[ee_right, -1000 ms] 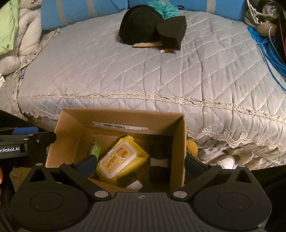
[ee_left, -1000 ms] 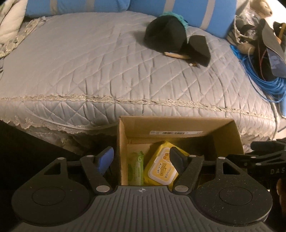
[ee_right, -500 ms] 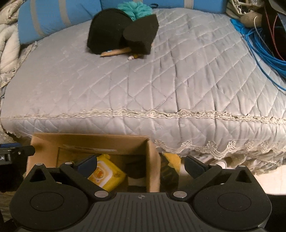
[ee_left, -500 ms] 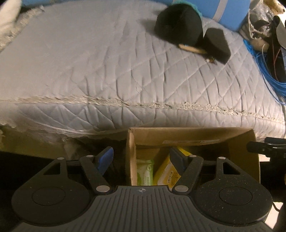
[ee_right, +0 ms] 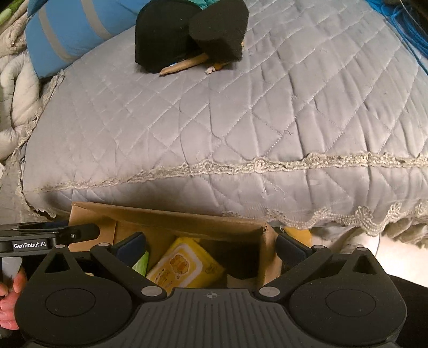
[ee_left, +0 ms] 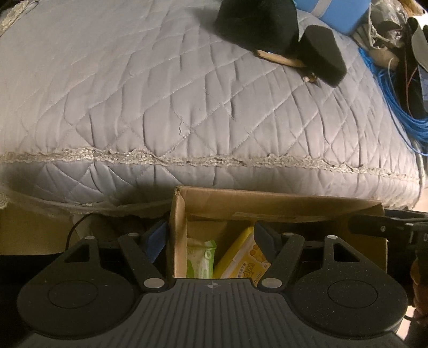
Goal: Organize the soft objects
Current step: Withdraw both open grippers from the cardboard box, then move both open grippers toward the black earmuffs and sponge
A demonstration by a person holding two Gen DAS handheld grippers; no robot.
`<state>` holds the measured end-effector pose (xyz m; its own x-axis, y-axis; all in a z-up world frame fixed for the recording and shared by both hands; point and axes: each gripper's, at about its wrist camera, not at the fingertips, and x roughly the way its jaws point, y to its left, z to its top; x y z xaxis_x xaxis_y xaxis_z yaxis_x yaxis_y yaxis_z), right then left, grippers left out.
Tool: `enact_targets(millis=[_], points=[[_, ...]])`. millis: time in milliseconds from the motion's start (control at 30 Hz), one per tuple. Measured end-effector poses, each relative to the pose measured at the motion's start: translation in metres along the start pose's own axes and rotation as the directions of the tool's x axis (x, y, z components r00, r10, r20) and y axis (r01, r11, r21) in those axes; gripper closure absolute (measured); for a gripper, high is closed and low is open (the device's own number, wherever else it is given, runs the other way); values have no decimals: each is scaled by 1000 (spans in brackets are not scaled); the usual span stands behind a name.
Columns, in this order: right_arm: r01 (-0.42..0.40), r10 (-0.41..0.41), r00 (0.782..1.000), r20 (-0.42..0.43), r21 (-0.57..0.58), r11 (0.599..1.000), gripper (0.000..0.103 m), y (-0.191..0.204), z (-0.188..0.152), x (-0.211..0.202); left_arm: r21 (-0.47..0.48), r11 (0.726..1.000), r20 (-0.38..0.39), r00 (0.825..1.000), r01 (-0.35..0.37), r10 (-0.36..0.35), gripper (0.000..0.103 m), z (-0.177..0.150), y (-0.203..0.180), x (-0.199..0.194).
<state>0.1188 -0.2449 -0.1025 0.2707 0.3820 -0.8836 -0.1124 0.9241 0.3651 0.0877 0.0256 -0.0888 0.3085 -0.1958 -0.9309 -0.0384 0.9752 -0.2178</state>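
Note:
A brown cardboard box (ee_left: 240,203) stands against the front of a bed with a grey quilted cover (ee_left: 160,93). It holds a yellow wipes pack (ee_left: 240,259) and a green pack (ee_left: 200,257). My left gripper (ee_left: 211,238) is open and straddles the box's left wall. My right gripper (ee_right: 211,247) is open and straddles the box's right wall (ee_right: 267,251); the yellow pack (ee_right: 184,267) lies between its fingers. Black soft pieces (ee_left: 256,24) (ee_right: 187,32) and a tan stick (ee_right: 184,64) lie far back on the bed (ee_right: 214,120).
Blue pillows (ee_right: 75,26) line the back of the bed. Coiled blue cable (ee_left: 396,101) and dark clutter lie to the right of the bed. A pale duvet (ee_right: 16,107) sits at the left. Each gripper shows at the edge of the other's view.
Both grippers have moved forward and lower toward the bed; the box fills less of each view and the black pieces look nearer. Both stay open across the box walls.

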Motion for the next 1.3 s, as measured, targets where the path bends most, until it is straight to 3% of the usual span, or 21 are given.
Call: enact_targets(millis=[167, 367, 500, 600, 700, 867, 1133, 1300], points=[[10, -9, 1000, 22, -44, 999, 0, 8, 4, 3, -51, 999, 5, 1000, 3, -2, 34, 2, 6, 0], [32, -30, 999, 24, -58, 998, 0, 8, 10, 8, -33, 999, 13, 1000, -12, 12, 34, 1, 3, -1], [100, -99, 995, 17, -152, 983, 4, 20, 5, 11, -30, 1000, 13, 1000, -6, 7, 34, 2, 3, -2], [169, -161, 985, 56, -207, 964, 3, 29, 4, 8, -10, 1000, 63, 998, -13, 13, 33, 2, 1, -10], [221, -203, 973, 106, -196, 955, 2, 27, 7, 2, 18, 999, 127, 991, -46, 44, 33, 3, -3, -20], [229, -197, 958, 206, -142, 963, 0, 22, 18, -13, 45, 995, 210, 975, -86, 74, 33, 10, -9, -33], [269, -196, 921, 337, -185, 945, 0, 25, 34, -26, 104, 988, 316, 946, -111, 73, 33, 24, -20, -51], [296, -213, 906, 365, -189, 936, 0, 23, 46, -21, 124, 986, 355, 933, -108, 57, 33, 37, -25, -54]])
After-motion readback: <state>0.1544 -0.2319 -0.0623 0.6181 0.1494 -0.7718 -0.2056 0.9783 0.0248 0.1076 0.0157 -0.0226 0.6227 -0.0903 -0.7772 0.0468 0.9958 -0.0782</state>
